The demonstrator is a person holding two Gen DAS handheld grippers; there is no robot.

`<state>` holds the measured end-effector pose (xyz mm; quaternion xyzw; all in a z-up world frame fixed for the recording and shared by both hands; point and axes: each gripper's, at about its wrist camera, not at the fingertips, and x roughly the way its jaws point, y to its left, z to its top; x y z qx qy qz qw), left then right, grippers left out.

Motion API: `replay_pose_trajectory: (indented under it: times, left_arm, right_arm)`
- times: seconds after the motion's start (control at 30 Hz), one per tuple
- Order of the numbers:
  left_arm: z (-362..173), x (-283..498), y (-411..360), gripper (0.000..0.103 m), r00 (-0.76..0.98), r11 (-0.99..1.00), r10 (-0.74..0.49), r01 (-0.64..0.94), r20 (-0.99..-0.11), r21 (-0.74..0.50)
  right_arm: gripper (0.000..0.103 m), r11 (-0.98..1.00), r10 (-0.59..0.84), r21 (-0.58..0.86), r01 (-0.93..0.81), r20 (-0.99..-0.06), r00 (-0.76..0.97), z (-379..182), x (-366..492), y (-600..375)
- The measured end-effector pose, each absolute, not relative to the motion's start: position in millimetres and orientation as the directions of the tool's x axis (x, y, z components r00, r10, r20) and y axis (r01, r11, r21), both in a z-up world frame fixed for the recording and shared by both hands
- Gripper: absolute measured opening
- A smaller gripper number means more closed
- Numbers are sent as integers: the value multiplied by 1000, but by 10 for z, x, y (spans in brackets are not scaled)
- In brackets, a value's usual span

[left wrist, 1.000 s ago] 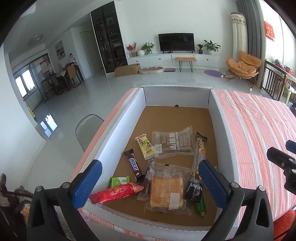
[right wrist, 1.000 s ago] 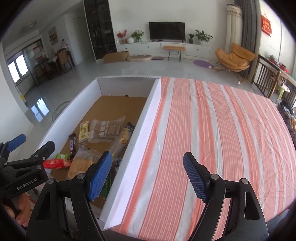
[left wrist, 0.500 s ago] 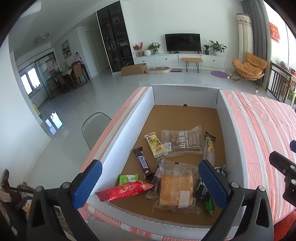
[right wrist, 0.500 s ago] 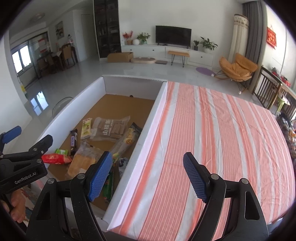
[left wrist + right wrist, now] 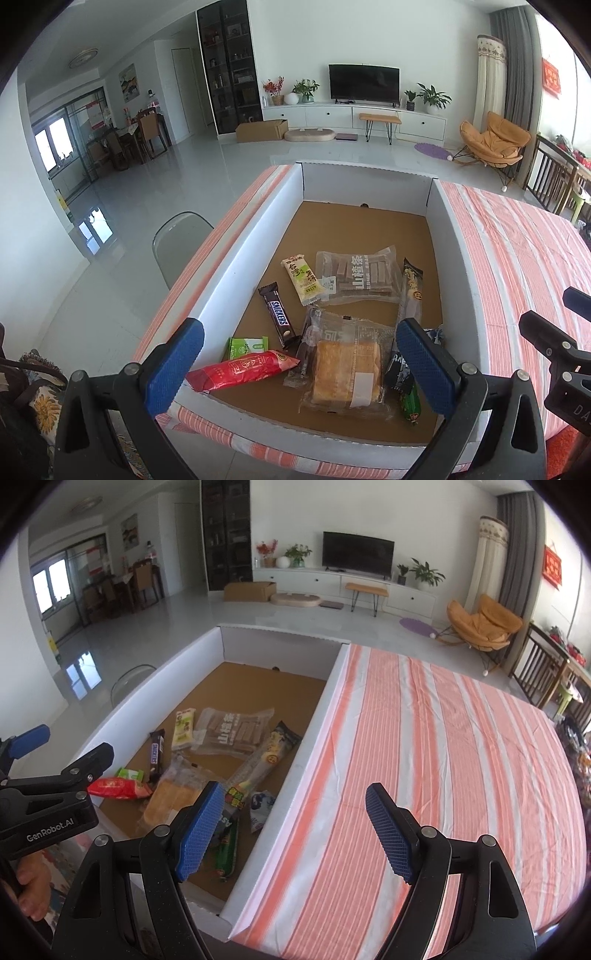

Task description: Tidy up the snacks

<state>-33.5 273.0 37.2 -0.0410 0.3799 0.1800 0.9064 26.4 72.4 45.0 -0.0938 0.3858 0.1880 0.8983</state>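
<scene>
A white-walled box (image 5: pixel 236 258) with a brown floor holds several snacks: a Snickers bar (image 5: pixel 279 316), a red packet (image 5: pixel 242 370), a wrapped bread slice (image 5: pixel 345 373), a clear hawthorn-strip bag (image 5: pixel 356 277), a green-and-cream bar (image 5: pixel 303 279) and a long dark sausage pack (image 5: pixel 412 291). My left gripper (image 5: pixel 300 369) is open and empty above the box's near end. My right gripper (image 5: pixel 295 829) is open and empty over the box's right wall (image 5: pixel 314 738) and the striped cloth. The snacks also show in the right wrist view, with the bread slice (image 5: pixel 168 797) nearest.
An orange-and-white striped tablecloth (image 5: pixel 443 757) covers the table right of the box. A grey chair (image 5: pixel 177 243) stands left of the table. The living room floor, TV unit (image 5: pixel 364 83) and an orange lounge chair (image 5: pixel 491 142) lie beyond.
Both grippers have drawn back and up a little, so the box and snacks sit further into view. Both stay open and empty. The snacks have not moved.
</scene>
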Motion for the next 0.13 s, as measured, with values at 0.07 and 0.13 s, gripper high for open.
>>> replay_pose_trajectory:
  times: [0.07,0.13]
  left_arm:
    - [380,-347,2741,103,654,935,283,-352,-701,48]
    - [385,-358,2712,103,659,934,299,-350,-691,70]
  right_arm:
    - [82,911,266,-25,-412,-729,631,452,262,737]
    - [82,910,267,-25,-414,-730,630,452,254,733]
